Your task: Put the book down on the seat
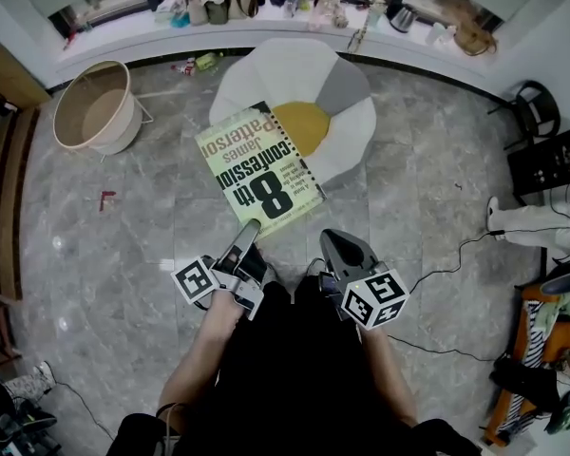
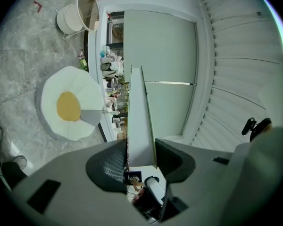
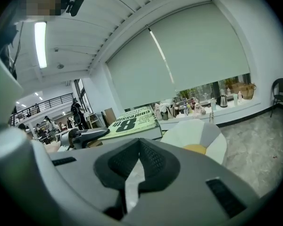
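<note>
Ahead, a round tub (image 1: 93, 107) stood on the floor, well left of your fingers, and a cluttered sill (image 1: 123, 36) ran beyond the seat (image 1: 351, 112). Your left gripper (image 1: 247, 231) clamped the near edge of the book (image 1: 259, 161), which reached forward from its fingers, held level, overlapping the seat's near-left part in the head view. Your right gripper (image 1: 347, 250) hung just right of the book, jaws pressed together, empty.

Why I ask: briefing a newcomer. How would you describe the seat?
Below the cluttered window ledge, a seat sits on the grey marble floor. Unlike the beige basket to its left, it resembles a fried egg: white, yellow centre, one grey wedge.
</note>
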